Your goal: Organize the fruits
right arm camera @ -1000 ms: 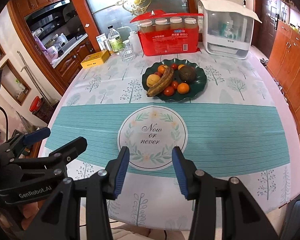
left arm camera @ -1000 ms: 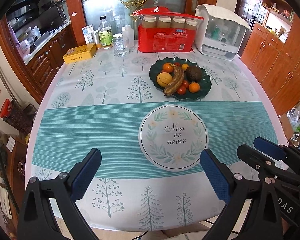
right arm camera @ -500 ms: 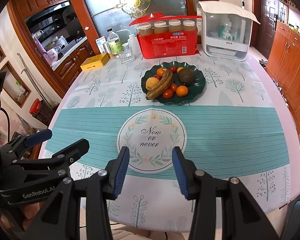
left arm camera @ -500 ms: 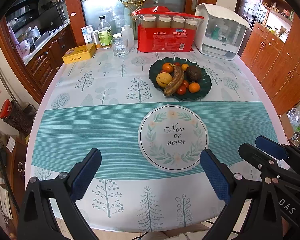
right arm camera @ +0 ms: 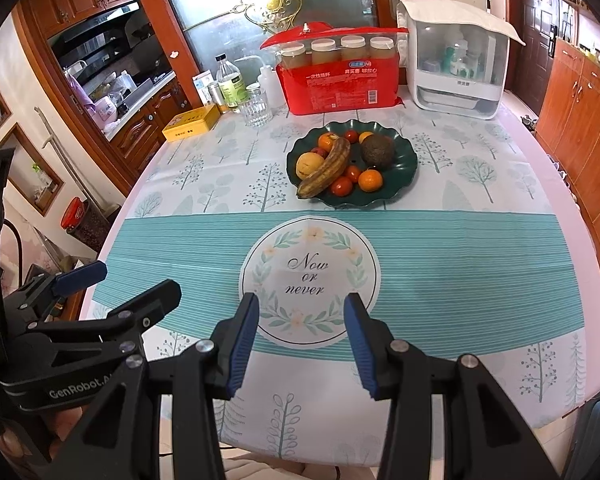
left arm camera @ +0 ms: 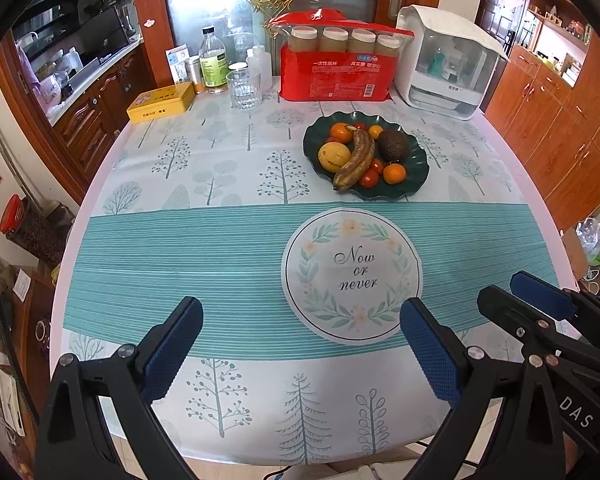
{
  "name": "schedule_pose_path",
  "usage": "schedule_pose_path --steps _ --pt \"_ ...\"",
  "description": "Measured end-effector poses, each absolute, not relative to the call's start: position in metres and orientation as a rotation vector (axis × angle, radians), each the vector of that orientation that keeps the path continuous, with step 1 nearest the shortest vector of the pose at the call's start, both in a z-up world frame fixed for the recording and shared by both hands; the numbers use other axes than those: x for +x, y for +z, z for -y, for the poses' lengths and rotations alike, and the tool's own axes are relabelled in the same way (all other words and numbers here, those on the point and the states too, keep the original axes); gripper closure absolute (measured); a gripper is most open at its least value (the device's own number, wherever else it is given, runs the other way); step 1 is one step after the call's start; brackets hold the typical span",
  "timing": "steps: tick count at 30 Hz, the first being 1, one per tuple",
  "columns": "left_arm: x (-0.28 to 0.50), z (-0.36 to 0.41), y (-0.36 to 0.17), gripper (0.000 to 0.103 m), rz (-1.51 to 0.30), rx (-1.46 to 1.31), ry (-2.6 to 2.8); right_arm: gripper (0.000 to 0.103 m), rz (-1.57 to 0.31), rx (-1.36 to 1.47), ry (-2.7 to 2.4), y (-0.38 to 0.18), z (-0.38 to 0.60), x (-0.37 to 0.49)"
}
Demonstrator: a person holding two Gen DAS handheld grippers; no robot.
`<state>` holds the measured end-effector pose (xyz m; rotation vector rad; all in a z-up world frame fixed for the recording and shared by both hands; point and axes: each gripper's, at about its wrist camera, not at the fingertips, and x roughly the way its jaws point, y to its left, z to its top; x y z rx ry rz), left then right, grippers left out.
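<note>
We hold both grippers above the near edge of the table (left arm camera: 148,240), neither touching anything. Left gripper (left arm camera: 300,344): jaws spread wide, nothing between them. Right gripper (right arm camera: 300,340): jaws partly apart, nothing between them. Dark green plate (right arm camera: 400,184) sits beyond the round "Now or never" print (right arm camera: 310,276), toward the far side. On it: a browned banana (right arm camera: 326,168) lying diagonally, a yellow fruit (right arm camera: 307,165) to its left, an avocado (right arm camera: 377,151) to its right, small oranges (right arm camera: 370,181) and tomatoes (right arm camera: 342,186) around them. A red package (right arm camera: 332,88) stands behind the plate.
</note>
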<state>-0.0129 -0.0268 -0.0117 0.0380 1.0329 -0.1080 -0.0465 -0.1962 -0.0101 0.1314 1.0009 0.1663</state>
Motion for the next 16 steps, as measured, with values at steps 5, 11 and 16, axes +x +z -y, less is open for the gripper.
schedule_pose_path --steps 5,11,16 --pt "-0.0111 0.0242 -0.0125 0.005 -1.034 0.036 -0.106 0.058 -1.001 0.133 0.166 -0.0101 0.1959 -0.0461" --pt "-0.0093 0.0197 -0.0136 0.005 -1.041 0.031 -0.103 0.058 -1.004 0.135 0.167 -0.0108 0.1925 -0.0458" --pt "-0.0091 0.0193 -0.0141 0.005 -1.04 0.033 -0.101 0.058 -1.003 0.135 0.168 -0.0107 0.1927 -0.0453"
